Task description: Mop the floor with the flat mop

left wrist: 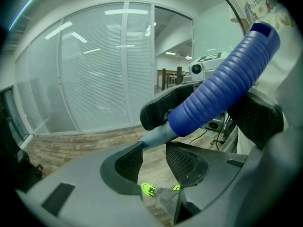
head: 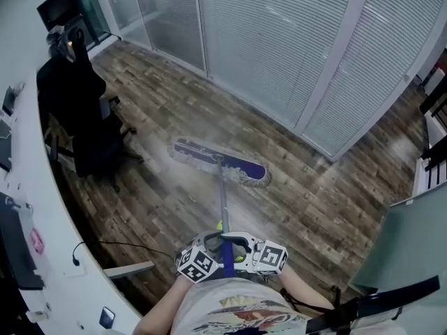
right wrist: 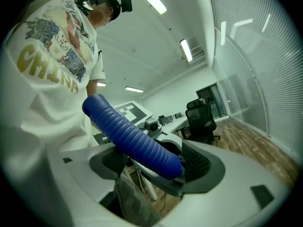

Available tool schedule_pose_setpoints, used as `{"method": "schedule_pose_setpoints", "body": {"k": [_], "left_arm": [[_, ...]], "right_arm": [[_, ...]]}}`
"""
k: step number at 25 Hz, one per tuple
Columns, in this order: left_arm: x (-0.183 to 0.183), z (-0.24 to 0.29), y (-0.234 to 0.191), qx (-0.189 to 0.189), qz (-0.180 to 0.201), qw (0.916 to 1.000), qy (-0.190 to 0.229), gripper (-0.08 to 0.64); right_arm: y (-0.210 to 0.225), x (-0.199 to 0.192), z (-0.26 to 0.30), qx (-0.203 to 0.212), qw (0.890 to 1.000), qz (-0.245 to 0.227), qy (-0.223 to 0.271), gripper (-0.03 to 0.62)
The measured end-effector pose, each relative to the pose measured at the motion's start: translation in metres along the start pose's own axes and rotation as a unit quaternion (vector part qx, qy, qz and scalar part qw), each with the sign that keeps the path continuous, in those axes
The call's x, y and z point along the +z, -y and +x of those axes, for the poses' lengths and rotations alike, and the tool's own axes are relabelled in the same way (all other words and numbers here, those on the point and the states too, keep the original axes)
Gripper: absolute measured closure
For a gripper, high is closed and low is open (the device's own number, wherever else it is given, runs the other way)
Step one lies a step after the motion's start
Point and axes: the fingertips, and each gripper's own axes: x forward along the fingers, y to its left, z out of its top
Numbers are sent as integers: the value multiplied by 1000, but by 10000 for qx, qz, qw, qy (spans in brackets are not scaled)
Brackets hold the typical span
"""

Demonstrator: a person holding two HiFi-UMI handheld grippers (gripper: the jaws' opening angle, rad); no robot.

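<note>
The mop head (head: 220, 161) lay flat on the wood-plank floor (head: 314, 201), between the person and the blinded glass partition (head: 279, 47). The left gripper (left wrist: 154, 148) clamped the grey pole (left wrist: 156, 135) just below the blue ribbed grip (right wrist: 135, 136), which the right gripper (right wrist: 156, 151) pinched between its 2 pads. A black office chair (head: 94, 128) stood off to the left.

Office, curved desk (head: 43, 211), swivel chair (head: 89, 128), glass partitions (head: 279, 40)
</note>
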Motion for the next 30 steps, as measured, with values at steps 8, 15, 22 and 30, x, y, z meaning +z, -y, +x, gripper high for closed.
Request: {"method": "schedule_pose_setpoints", "body": {"k": [8, 15, 22, 30], "left_arm": [[3, 17, -64, -181, 203, 9996, -39, 417], [28, 30, -203, -289, 11, 9995, 92, 417], [54, 43, -318, -352, 0, 9993, 154, 417], [93, 85, -414, -219, -265, 9989, 324, 417]], "right_arm": [[58, 7, 23, 162, 9996, -102, -188, 272], [184, 60, 74, -26, 9999, 65, -143, 268], [289, 104, 111, -139, 9999, 43, -66, 268], [395, 137, 111, -51, 10000, 59, -21, 269]]}}
